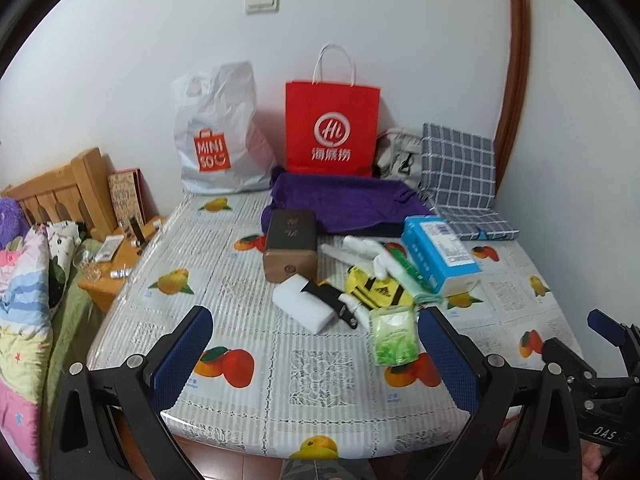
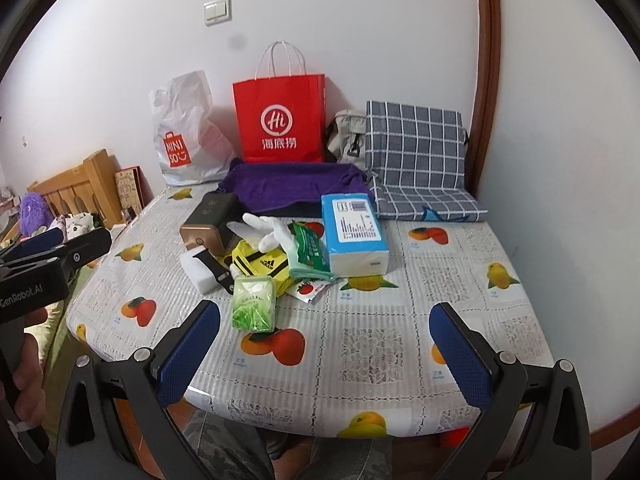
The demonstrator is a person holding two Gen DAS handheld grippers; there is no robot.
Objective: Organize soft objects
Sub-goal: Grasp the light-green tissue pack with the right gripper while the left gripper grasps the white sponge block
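Blue pads on our left tongs (image 1: 316,354) and right tongs (image 2: 325,354), both wide open, empty. Green pack (image 2: 255,303) lies on bench (image 2: 460,280) just ahead.

2 wrist views from the near edge of the table (image 1: 248,412), both facing the back wall.

Each camera sits low behind its own gripper's spread fingers, set back from the clutter. The left view looks from the left side, the right view from further right (each catches the other gripper at its edge). Both share the red paper bag (image 1: 332,128) (image 2: 280,120) and green packet (image 1: 394,334) (image 2: 254,304).
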